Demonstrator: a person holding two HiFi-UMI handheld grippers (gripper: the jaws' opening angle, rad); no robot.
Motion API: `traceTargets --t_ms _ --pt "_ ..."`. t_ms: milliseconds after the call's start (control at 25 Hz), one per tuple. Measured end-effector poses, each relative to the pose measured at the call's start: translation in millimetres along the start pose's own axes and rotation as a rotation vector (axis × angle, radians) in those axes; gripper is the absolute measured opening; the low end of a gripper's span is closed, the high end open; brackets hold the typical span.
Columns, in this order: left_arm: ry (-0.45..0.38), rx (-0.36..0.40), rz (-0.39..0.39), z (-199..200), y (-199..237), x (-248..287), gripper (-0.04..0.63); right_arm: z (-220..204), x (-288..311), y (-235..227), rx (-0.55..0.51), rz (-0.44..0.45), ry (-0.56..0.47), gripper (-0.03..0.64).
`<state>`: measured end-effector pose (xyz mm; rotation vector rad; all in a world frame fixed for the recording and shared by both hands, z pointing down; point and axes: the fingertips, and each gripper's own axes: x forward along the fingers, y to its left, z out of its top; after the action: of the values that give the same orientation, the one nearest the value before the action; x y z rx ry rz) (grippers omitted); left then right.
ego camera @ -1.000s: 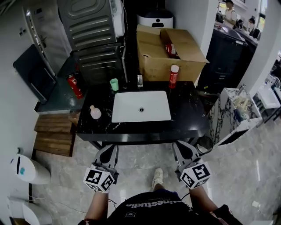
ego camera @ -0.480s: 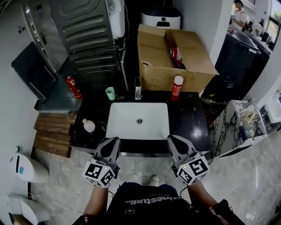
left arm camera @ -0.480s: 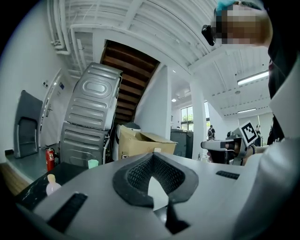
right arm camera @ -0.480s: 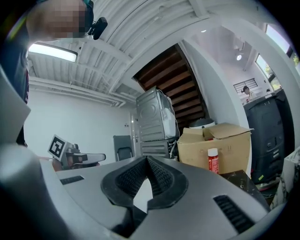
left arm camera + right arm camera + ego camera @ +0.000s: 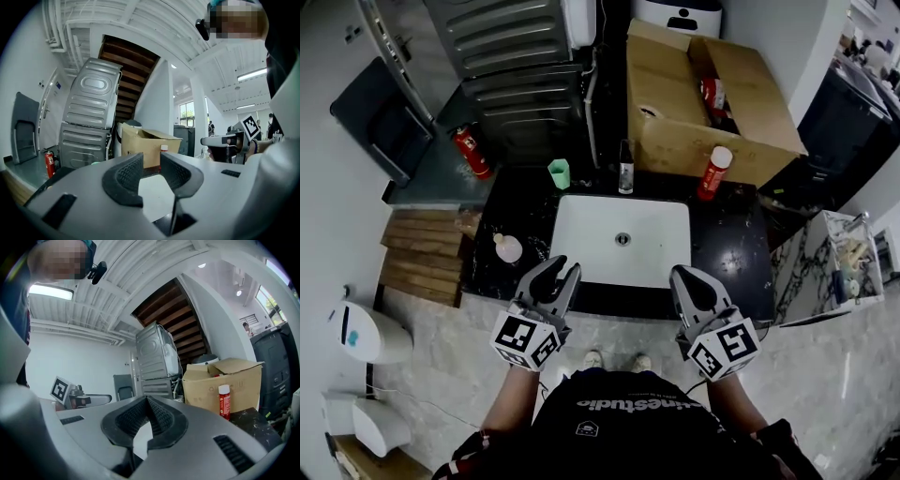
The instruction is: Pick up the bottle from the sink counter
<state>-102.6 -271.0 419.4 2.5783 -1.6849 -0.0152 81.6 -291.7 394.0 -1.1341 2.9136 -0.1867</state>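
Beyond right tongs (image 5: 688,276), red bottle (image 5: 713,172)

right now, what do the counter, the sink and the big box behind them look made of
Counter: dark polished stone, perhaps marble or an imitation, going by its gloss and white veining. Sink: smooth glossy white, probably ceramic. Box: plain brown cardboard, matte, with its flaps folded open.
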Motion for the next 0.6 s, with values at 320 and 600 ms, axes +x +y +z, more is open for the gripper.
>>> traceTargets --t_ms 320,600 --pt "0.078 0.026 0.110 -45.2 86.5 -14.2 0.224 -12.7 52.3 29.2 -0.004 0.033 0.030 0.038" --pt "0.210 0.010 0.299 -126.2 197.2 -45.6 0.229 -24.8 99.6 65.9 -0.013 0.085 0.055 0.038"
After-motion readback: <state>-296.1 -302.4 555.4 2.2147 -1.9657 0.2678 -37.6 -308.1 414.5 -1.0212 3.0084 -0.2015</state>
